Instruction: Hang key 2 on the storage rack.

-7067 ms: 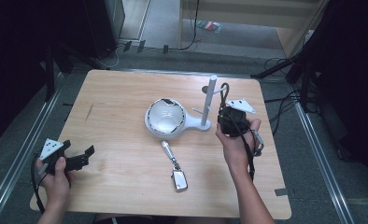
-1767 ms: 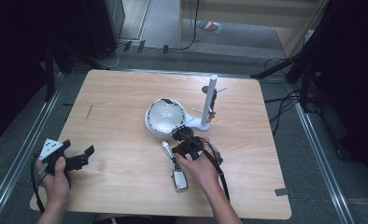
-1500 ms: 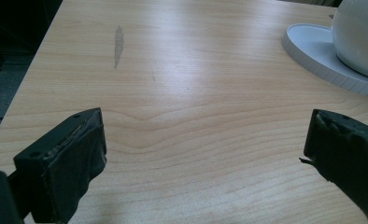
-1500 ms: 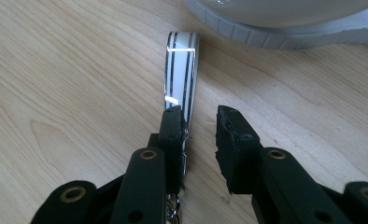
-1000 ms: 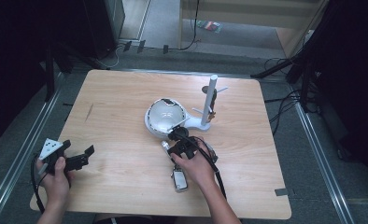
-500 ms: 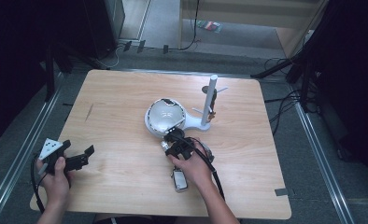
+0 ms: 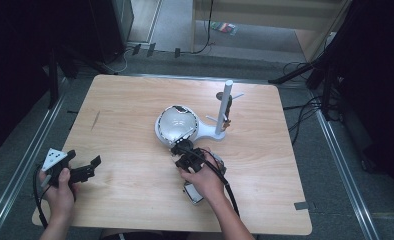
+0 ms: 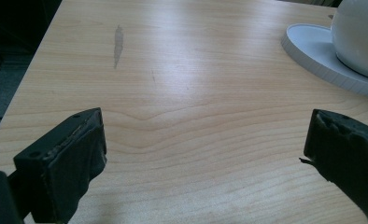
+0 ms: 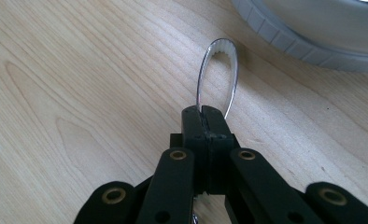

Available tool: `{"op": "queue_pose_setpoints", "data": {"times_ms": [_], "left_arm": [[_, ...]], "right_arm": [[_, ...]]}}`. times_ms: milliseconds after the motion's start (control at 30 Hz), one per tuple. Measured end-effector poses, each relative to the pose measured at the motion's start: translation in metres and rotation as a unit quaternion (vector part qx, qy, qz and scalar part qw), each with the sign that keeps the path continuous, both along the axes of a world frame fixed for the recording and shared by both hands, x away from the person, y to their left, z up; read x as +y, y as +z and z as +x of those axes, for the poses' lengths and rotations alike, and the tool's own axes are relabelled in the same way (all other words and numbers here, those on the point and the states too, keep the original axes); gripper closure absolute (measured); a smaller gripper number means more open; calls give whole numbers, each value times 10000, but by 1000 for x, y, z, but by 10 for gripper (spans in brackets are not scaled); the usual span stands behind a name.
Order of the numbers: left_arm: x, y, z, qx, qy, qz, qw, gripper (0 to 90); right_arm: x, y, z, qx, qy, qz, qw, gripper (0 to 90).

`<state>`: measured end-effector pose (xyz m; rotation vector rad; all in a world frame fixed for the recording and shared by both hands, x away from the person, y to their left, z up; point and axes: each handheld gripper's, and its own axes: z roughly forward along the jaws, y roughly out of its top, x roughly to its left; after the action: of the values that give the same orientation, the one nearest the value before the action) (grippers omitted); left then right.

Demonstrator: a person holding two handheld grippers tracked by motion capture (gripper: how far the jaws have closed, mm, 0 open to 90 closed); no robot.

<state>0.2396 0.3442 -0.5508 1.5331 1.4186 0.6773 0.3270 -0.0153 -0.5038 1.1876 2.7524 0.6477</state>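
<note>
Strap loop [image 9: 218, 74], thin, white, ribbed: pinched between closed right gripper [image 9: 204, 119] jaws; left gripper [image 8: 205, 154] jaws wide, empty.

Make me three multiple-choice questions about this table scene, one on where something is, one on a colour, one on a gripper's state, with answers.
1. Where does the white strap loop lie?
A. beside the white round base
B. on the post
C. on the floor

2. What colour is the upright post?
A. red
B. white
C. black

3. How are the right gripper's jaws?
A. wide open
B. pressed together on the loop
C. holding the dome

A: the loop rests on wood next to the base's rim.
B: the post shows white in the high view.
C is wrong; B: the jaws, just closing, now pinch the loop.
</note>
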Motion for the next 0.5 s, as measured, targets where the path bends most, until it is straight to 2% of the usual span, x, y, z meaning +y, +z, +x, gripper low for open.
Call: {"op": "queue_pose_setpoints", "data": {"times_ms": [67, 200, 333, 433, 500], "left_arm": [[0, 0, 0, 4, 1, 0, 10000, 0], [-1, 0, 0, -4, -1, 1, 10000, 0], [-1, 0, 0, -5, -4, 7, 10000, 0], [-1, 0, 0, -3, -2, 4, 10000, 0], [0, 0, 0, -2, -1, -3, 10000, 0]], "right_arm": [[1, 0, 0, -64, 57, -21, 10000, 900], [4, -1, -1, -44, 107, -38, 9999, 855], [9, -1, -2, -108, 162, -167, 9997, 828], [13, -4, -3, -189, 246, -245, 9992, 837], [16, -7, -3, -149, 198, -323, 9992, 849]]}}
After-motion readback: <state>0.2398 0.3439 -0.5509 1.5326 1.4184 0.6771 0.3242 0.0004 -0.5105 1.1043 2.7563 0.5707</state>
